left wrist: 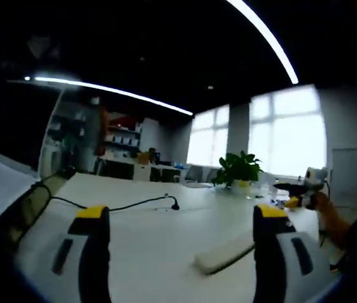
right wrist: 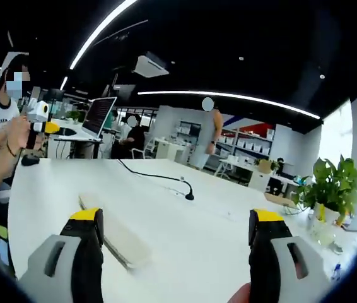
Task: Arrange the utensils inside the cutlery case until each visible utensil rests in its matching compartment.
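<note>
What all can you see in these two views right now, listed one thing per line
table: one, white, under both grippers
flat case: one, pale, lying on the table, blurred
cable: one, black, running across the table
potted plant: one, green, at the table's far side
laptop: one, open, on a far desk
people: several, in the background
left gripper: one, grey with yellow tips, jaws wide apart, holding nothing
right gripper: one, grey with yellow tips, jaws wide apart, holding nothing

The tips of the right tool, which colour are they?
Yellow, on dark jaws; the right tool shows this best in the right gripper view.
</note>
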Tool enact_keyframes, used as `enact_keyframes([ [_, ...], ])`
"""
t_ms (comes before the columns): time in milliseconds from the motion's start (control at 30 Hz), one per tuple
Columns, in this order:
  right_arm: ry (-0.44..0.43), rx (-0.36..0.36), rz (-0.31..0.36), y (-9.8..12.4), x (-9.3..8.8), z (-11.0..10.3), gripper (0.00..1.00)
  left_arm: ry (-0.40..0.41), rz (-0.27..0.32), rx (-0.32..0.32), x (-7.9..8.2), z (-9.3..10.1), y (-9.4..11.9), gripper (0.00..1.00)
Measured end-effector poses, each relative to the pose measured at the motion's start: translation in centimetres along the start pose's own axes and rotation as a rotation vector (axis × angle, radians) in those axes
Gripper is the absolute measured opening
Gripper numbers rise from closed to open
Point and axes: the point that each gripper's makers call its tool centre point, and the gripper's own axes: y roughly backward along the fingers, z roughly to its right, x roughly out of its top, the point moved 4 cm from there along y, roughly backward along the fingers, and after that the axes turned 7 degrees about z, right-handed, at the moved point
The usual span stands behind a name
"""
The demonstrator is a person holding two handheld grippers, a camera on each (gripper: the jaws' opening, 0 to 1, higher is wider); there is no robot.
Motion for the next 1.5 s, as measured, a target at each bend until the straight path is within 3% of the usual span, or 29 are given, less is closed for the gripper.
enact_keyframes([
  [133, -0.04, -0.108, 0.035, 1.5, 0.6, 0.3, 1.0, -0.001, 0.021, -0.019, 1.0, 0.5, 1.2, 1.0],
  [300, -0.084, -0.167, 0.041, 3.8, 1.2, 0.4, 1.0, -0.073, 0.043, -0.016, 1.9, 1.0, 3.3, 1.0],
  [400, -0.076, -0.235, 0.087, 5.6, 2.2, 0.7, 1.0, -0.11, 0.008, -0.047, 2.2, 1.6, 4.1, 1.0],
  [500, -0.065, -0.265, 0.096, 7.2, 2.6, 0.6, 1.0, -0.131, 0.042, -0.021, 3.1, 2.1, 4.8, 1.0],
  [600, -0.069, -0.269, 0.091, 8.3, 2.3, 0.4, 0.99, -0.135, 0.057, -0.015, 3.6, 2.6, 5.2, 1.0],
  [767, -0.126, -0.265, 0.067, 9.9, 0.6, 0.2, 0.99, -0.158, 0.021, -0.018, 3.1, 3.9, 5.9, 1.0],
  [833, -0.117, -0.246, 0.024, 10.1, 0.0, 0.3, 0.99, -0.167, 0.006, -0.023, 2.9, 4.3, 6.0, 1.0],
  [933, -0.144, -0.269, 0.054, 10.4, 0.4, 0.9, 0.99, -0.195, 0.003, -0.027, 3.0, 4.9, 5.8, 1.0],
  [1033, -0.148, -0.288, 0.055, 10.3, 0.6, 1.0, 1.0, -0.234, 0.01, -0.023, 3.3, 5.0, 5.7, 1.0],
  [1100, -0.13, -0.27, 0.02, 9.9, 0.0, 0.6, 1.0, -0.222, 0.03, -0.007, 3.5, 4.8, 5.7, 1.0],
  [1200, -0.142, -0.245, 0.009, 9.6, -0.3, 0.1, 1.0, -0.208, 0.008, -0.027, 3.4, 4.6, 6.0, 1.0],
  [1500, -0.104, -0.251, -0.007, 10.2, 0.1, -0.3, 1.0, -0.233, -0.013, -0.001, 3.3, 4.1, 6.7, 1.0],
])
